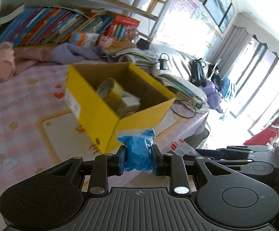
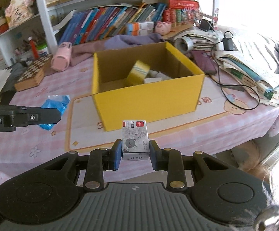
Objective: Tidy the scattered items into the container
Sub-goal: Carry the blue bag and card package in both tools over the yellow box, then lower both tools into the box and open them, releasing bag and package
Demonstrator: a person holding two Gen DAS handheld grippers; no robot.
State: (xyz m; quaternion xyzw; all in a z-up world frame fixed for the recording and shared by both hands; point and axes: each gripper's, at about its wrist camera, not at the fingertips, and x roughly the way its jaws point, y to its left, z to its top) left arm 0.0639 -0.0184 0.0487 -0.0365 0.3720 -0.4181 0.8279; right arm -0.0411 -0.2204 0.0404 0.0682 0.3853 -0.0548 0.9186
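A yellow cardboard box [image 1: 139, 123] [image 2: 149, 104] stands open on the pink tablecloth, with a yellow striped carton [image 2: 138, 73] and small white items inside. My left gripper [image 1: 138, 156] is shut on a crumpled blue plastic bag [image 1: 138, 152], held just in front of the box's near corner. In the right wrist view that bag [image 2: 56, 104] shows at the left, beside the left gripper's black finger. My right gripper [image 2: 135, 151] is shut on a small grey staple box [image 2: 135, 138] with a red label, held in front of the box's near wall.
A bookshelf with leaning books [image 2: 110, 25] runs along the back. A pink plush case [image 2: 61, 57], a chessboard box [image 2: 33, 73], purple cloth [image 2: 131, 38], stacked papers [image 2: 251, 67] and a black cable [image 2: 235, 84] surround the box. The table edge [image 2: 255, 130] falls away at right.
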